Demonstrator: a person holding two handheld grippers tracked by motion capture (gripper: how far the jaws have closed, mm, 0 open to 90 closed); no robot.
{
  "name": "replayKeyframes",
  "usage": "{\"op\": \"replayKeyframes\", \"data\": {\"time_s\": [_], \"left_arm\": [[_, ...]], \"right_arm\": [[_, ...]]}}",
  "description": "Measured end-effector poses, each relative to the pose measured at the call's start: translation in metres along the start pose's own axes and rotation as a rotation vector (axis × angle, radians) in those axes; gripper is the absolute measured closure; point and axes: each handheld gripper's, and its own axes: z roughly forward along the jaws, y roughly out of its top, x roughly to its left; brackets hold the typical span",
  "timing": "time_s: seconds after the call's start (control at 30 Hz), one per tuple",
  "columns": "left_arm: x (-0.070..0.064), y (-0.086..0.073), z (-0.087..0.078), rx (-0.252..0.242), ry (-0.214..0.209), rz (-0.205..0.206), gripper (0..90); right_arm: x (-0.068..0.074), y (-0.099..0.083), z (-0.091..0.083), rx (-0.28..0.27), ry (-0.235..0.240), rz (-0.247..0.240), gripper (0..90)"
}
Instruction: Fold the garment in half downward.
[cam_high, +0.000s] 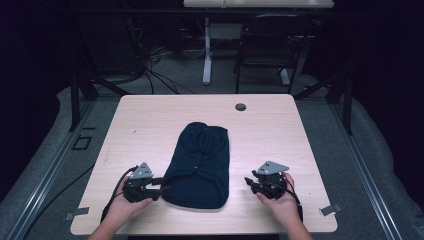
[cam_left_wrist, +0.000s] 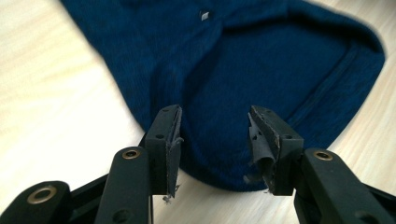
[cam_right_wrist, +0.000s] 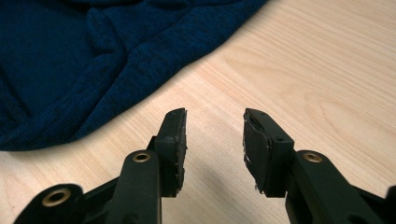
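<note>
Left gripper (cam_high: 159, 187): low at the near left edge of the folded navy knit garment (cam_high: 200, 162), jaws apart, straddling its hem. Right gripper (cam_high: 252, 184): jaws apart over bare wood, just beside the garment's right edge. Garment: soft ribbed knit, oblong, centred on the light woodgrain table (cam_high: 150, 115).

Bare pale wooden counter (cam_high: 150, 125) lies open all around the folded dark blue knitted garment (cam_high: 200, 165), the only obstacle at its middle.
</note>
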Motion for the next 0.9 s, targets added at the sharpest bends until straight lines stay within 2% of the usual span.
{"op": "replayKeyframes", "data": {"time_s": [0.07,0.1,0.17,0.2,0.27,0.37,0.5,0.7,0.9], "left_arm": [[0.007,0.001,-0.01,-0.054,0.026,-0.027,54.0],[0.011,0.0,-0.013,-0.083,0.044,-0.058,53.2],[0.02,-0.003,-0.02,-0.096,0.073,-0.097,52.1],[0.022,-0.004,-0.021,-0.093,0.084,-0.111,52.0],[0.029,-0.008,-0.022,-0.071,0.121,-0.105,51.9],[0.035,-0.013,-0.018,-0.023,0.152,-0.102,51.9],[0.035,-0.014,-0.012,0.005,0.158,-0.084,52.1],[0.032,-0.013,-0.007,0.01,0.149,-0.074,52.5],[0.036,-0.009,0.0,0.015,0.128,-0.067,54.6]], "right_arm": [[0.001,0.0,0.001,0.013,-0.007,-0.016,58.9],[0.002,0.0,0.002,0.014,-0.01,-0.021,58.9],[0.002,0.0,0.002,0.015,-0.014,-0.027,58.9],[0.002,0.0,0.002,0.015,-0.018,-0.027,58.9],[0.001,-0.001,0.003,0.018,-0.016,-0.02,58.0],[0.0,-0.002,0.004,0.03,-0.026,-0.024,57.6],[-0.002,-0.004,0.006,0.037,-0.024,-0.015,56.8],[-0.003,-0.006,0.007,0.049,-0.027,-0.013,56.1],[-0.004,-0.003,0.006,0.037,-0.014,-0.005,56.4]]}}
